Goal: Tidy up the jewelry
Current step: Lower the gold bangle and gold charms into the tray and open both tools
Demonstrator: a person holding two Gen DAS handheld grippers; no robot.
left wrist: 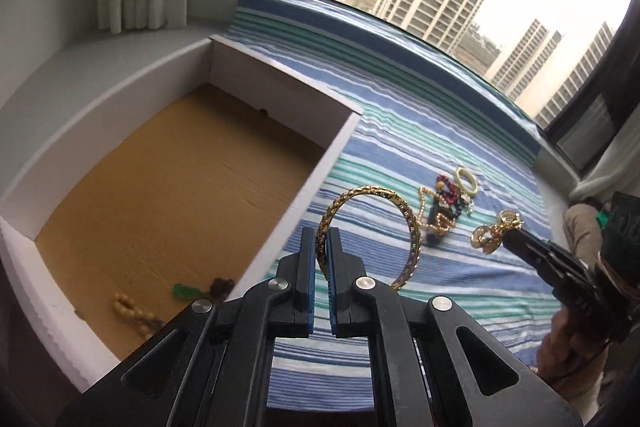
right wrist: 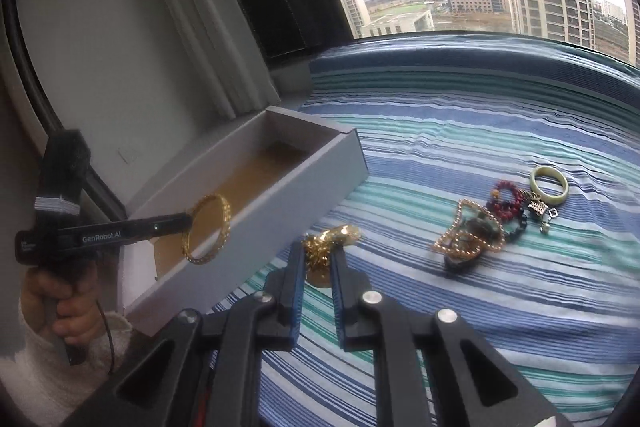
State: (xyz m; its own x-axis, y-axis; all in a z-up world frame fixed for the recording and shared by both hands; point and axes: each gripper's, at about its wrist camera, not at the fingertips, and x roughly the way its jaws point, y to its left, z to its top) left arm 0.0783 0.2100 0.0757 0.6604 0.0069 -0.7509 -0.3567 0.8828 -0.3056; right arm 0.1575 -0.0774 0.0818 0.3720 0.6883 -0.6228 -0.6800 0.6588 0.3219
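My left gripper (left wrist: 321, 237) is shut on a gold bangle (left wrist: 412, 227), lifted above the striped cloth just right of the white box (left wrist: 336, 151). From the right wrist view the left gripper (right wrist: 188, 221) holds the gold bangle (right wrist: 226, 217) beside the near wall of the white box (right wrist: 280, 211). My right gripper (right wrist: 318, 253) is shut on a gold chain piece (right wrist: 320, 247), raised over the cloth; the left wrist view shows the right gripper (left wrist: 506, 237) with that gold chain piece (left wrist: 490, 233). A heap of jewelry (right wrist: 476, 231) and a pale green bangle (right wrist: 549, 183) lie on the cloth.
The box's brown floor holds a beaded bracelet (left wrist: 132, 309), a green piece (left wrist: 184, 291) and a dark piece (left wrist: 222, 285). The blue-green striped cloth (right wrist: 460, 131) covers a window ledge. Curtains (right wrist: 192, 11) hang at the left, with the window pane behind.
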